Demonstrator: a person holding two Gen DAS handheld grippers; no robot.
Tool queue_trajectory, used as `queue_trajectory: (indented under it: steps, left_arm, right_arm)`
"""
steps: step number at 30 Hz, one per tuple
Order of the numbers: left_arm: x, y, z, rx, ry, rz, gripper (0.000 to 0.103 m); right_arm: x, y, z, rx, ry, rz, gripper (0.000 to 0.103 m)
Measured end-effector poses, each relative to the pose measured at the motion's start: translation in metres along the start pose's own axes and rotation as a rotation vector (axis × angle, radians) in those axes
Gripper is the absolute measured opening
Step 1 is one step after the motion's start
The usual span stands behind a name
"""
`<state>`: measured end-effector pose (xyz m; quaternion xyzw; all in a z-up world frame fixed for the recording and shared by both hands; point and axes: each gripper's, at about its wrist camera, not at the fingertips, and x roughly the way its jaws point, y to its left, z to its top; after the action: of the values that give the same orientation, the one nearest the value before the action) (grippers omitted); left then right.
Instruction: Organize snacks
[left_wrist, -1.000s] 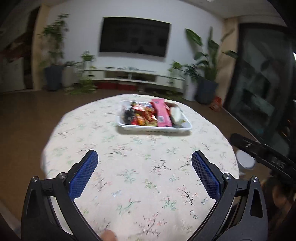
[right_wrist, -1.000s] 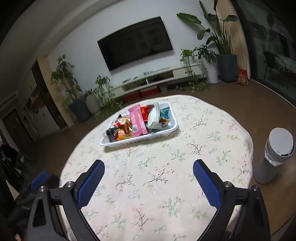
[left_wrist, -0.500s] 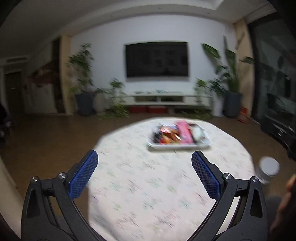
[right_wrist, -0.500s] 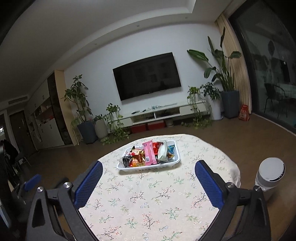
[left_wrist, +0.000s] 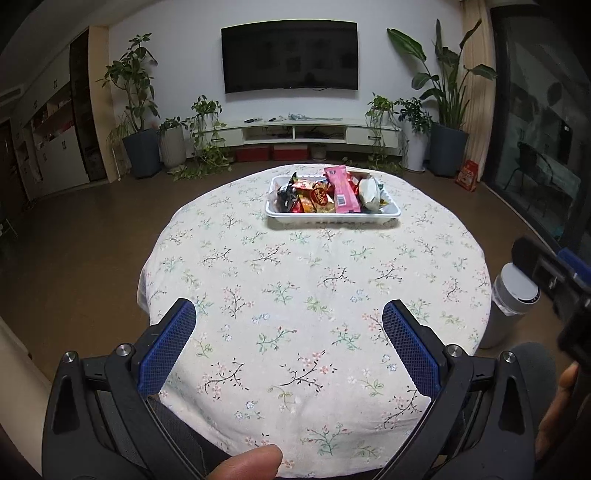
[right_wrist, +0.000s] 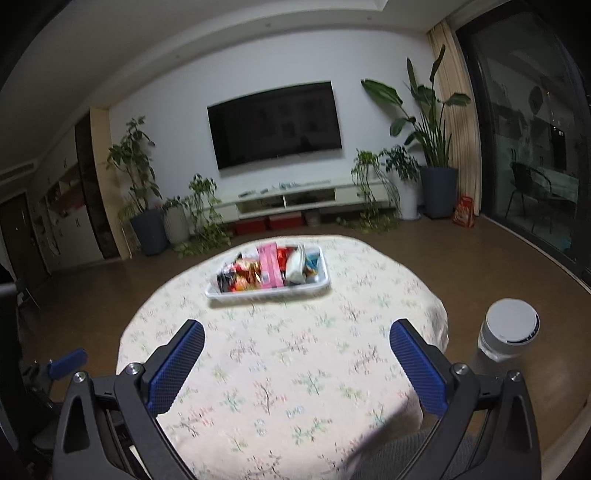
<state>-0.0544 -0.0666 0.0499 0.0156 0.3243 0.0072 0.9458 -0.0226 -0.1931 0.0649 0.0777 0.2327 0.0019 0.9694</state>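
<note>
Left gripper (left_wrist: 288, 334) is sitting wide open over the near edge of the table (left_wrist: 258, 266), nothing between the blue pads (left_wrist: 168, 345); a thumb (left_wrist: 245, 463) is poking in at the bottom of the left view. Tray (left_wrist: 391, 213) is sitting on the far side of the table, right of centre, well apart from both grippers. Snacks are piling in it: dark packet (left_wrist: 286, 194) at the left end, red-orange packets (left_wrist: 314, 197) next, pink pack (left_wrist: 341, 188) lying long-ways across the middle, white pack (left_wrist: 370, 192) at the right. Right gripper (right_wrist: 297, 349) is also hanging wide open and empty over the near half of the table; the right view is blurring a bit. White canister (right_wrist: 509, 328) is standing on the floor just off the table's right edge.
</note>
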Motion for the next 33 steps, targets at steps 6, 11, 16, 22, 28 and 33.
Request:
queue_trajectory:
  steps: [6,11,16,22,28,33]
  left_arm:
    - [0.020,0.007,-0.001,-0.016,0.033,-0.008,0.102]
    - [0.029,0.015,-0.005,-0.035,0.046,0.004,0.102]
    - [0.033,0.021,-0.006,-0.054,0.051,-0.002,0.102]
    - [0.035,0.024,-0.008,-0.060,0.050,-0.008,0.102]
    - [0.037,0.026,-0.008,-0.062,0.047,-0.016,0.102]
    - [0.038,0.024,-0.009,-0.063,0.047,-0.027,0.102]
  right_arm:
    - [0.015,0.007,-0.018,-0.040,0.094,-0.020,0.103]
    - [0.016,0.008,-0.024,-0.023,0.110,-0.021,0.103]
    - [0.020,0.002,-0.024,-0.019,0.109,-0.051,0.103]
    - [0.032,-0.002,-0.036,-0.038,0.164,-0.077,0.103]
    - [0.037,-0.001,-0.044,-0.058,0.204,-0.085,0.103]
    - [0.038,0.002,-0.047,-0.068,0.219,-0.086,0.103]
